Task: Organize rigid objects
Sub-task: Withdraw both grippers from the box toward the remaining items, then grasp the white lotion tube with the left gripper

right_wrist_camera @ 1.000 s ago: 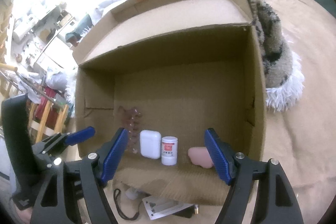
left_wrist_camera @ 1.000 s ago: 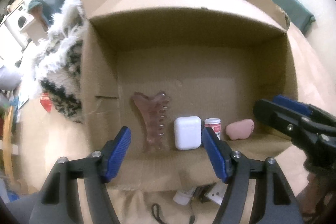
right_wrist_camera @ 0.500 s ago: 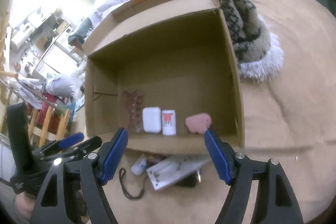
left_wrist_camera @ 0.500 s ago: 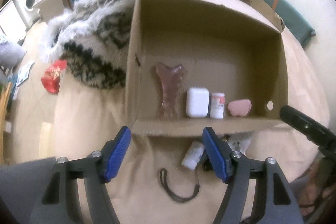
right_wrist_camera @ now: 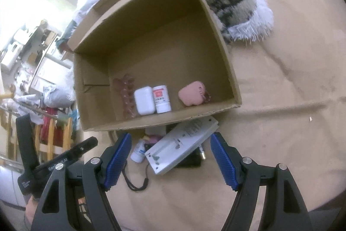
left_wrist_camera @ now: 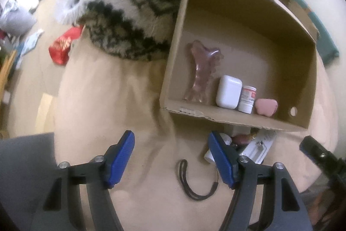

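Both the left gripper (left_wrist_camera: 170, 158) and the right gripper (right_wrist_camera: 170, 159) hang with fingers wide and empty. A white booklet (right_wrist_camera: 181, 142), small bottle (right_wrist_camera: 138, 152) and black cord (left_wrist_camera: 194, 183) lie on the tan blanket (right_wrist_camera: 281, 101) against the cardboard box's (right_wrist_camera: 225, 53) near wall.

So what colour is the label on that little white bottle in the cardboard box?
Red on top, white below, on the small white bottle; it shows best in the right wrist view.

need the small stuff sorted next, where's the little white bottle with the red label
In both wrist views the white bottle stands inside the cardboard box by its near wall, between the white earbud case and the pink pouch.
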A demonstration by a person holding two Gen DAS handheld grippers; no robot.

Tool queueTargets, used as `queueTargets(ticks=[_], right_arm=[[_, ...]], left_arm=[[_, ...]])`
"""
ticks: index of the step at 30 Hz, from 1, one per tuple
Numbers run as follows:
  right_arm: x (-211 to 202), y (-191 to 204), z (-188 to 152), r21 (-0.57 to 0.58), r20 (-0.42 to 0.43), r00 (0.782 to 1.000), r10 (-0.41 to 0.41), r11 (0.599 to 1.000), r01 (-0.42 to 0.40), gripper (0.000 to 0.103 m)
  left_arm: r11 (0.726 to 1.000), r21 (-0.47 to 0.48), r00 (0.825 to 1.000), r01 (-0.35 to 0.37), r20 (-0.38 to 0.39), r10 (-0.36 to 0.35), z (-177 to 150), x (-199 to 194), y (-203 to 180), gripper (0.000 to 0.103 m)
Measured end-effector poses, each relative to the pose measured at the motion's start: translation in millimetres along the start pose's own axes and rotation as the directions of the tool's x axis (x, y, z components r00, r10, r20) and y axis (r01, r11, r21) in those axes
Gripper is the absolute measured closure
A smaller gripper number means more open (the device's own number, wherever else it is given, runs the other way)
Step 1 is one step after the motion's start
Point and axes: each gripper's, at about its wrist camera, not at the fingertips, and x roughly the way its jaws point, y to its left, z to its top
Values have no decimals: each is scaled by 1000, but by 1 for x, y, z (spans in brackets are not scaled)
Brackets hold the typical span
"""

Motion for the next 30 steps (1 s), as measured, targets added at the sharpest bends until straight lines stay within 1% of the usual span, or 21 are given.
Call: queueTargets(ticks=[3, 4, 5, 6, 8, 10, 13, 14, 15, 18, 20, 21, 22, 24, 26, 28, 30], right_arm=[[7, -5, 2, 36, -15, 1000, 9, 999, -8, 23], [9, -6, 2, 42, -21, 1000, 9, 999, -8, 23], [11, -6, 2, 46, -27, 1000, 10, 999, -9, 23], [13, -6, 2, 47, -31, 999, 12, 999, -10, 23], [14, -5, 4, 46, -33, 999, 17, 999, -16, 23], [14, -4, 4, 40, -30, 999, 17, 999, -16, 23], [16, -5, 4, 45, -33, 999, 21, 999, -19, 23], [16, -6, 4, 45, -35, 999, 21, 999, -19, 23], [16, -6, 4, 46, -36, 999, 20, 999, -19, 23], [17, -6, 4, 46, -38, 999, 22, 999, -21, 23], [16, -6, 4, 42, -36, 999, 24, 999, -22, 23], [16, -5, 4, 38, -35, 999, 23, 999, -22, 23], [17, -5, 4, 34, -36, 999, 21, 999, -20, 23], [17, -5, 4, 31, -38, 999, 17, 999, -16, 23], [17, -5, 3, 33, -39, 999, 14, 999, -12, 23], [17, -6, 3, 35, -40, 999, 11, 999, -10, 23], [17, -6, 3, 36, -40, 999, 8, 999, -7, 23]], left_arm=[[1000, 1, 998, 25, -49, -25, -2, 13, -5, 35], [999, 20, 997, 32, -67, -31, -3, 19, -11, 35], [998, 50, 996, 38, -85, -33, -5, 25, -19, 38], [994, 95, 994, 45, -107, -35, -7, 33, -30, 40], [985, 163, 990, 53, -137, -31, -12, 44, -45, 50], [976, 206, 987, 65, -156, -32, -17, 52, -56, 52], [967, 248, 983, 54, -182, -9, -22, 62, -65, 53], [966, 252, 980, 53, -199, -2, -23, 67, -67, 56], [967, 248, 977, 63, -214, -8, -24, 70, -68, 57], [966, 252, 978, 61, -206, -8, -22, 73, -72, 63], [963, 258, 977, 81, -211, -26, -20, 76, -76, 73], [961, 259, 974, 91, -223, -33, -20, 80, -78, 75], [961, 261, 971, 95, -236, -33, -21, 83, -78, 75], [962, 256, 971, 96, -235, -35, -18, 87, -78, 76], [965, 243, 971, 95, -235, -36, -18, 86, -76, 79], [970, 225, 973, 89, -227, -37, -16, 83, -69, 79], [978, 201, 978, 64, -208, -21, -17, 79, -55, 79]])
